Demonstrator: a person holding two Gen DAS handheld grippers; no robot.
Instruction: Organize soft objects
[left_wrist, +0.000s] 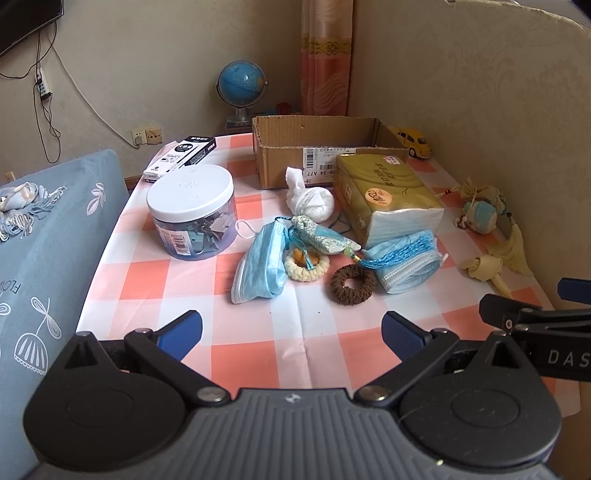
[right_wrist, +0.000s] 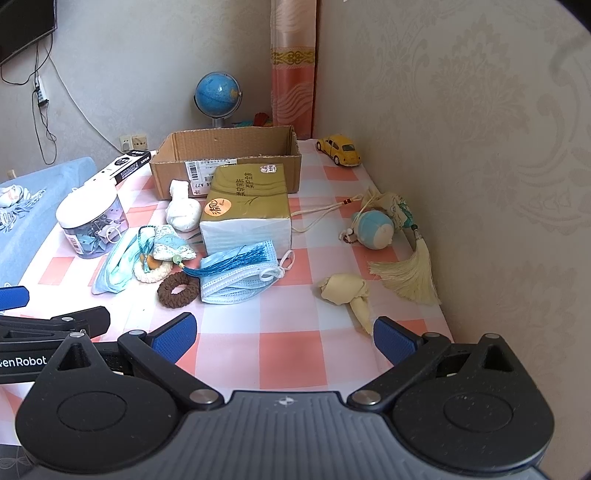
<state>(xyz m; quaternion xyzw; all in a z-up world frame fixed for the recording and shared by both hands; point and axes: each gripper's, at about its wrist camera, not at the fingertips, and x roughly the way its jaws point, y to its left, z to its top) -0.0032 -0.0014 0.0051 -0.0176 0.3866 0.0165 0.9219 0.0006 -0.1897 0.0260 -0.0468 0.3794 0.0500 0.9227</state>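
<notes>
Both claws wide open over the checked surface (left_wrist: 295, 354), nothing gripped.

I've got the left claw (left_wrist: 291, 334) and right claw (right_wrist: 284, 332) low in frame, empty. Mid-frame lie two masks (left_wrist: 260, 262) (right_wrist: 236, 284), a brown scrunchie (left_wrist: 352, 284) between them, a sachet (left_wrist: 325, 236), and a white bundle (left_wrist: 310, 201) just beside the tissue pack (right_wrist: 245, 206). The box (left_wrist: 317, 151) sits behind, upper centre.

Your left wrist camera looks from the near edge of the table (left_wrist: 295, 332) toward the far wall, low and close. Your right wrist camera sits just beside it, to its right, facing the same way. Both views share the box (left_wrist: 317, 147) (right_wrist: 225, 155), the masks and the globe (left_wrist: 242, 83) (right_wrist: 218, 92).
</notes>
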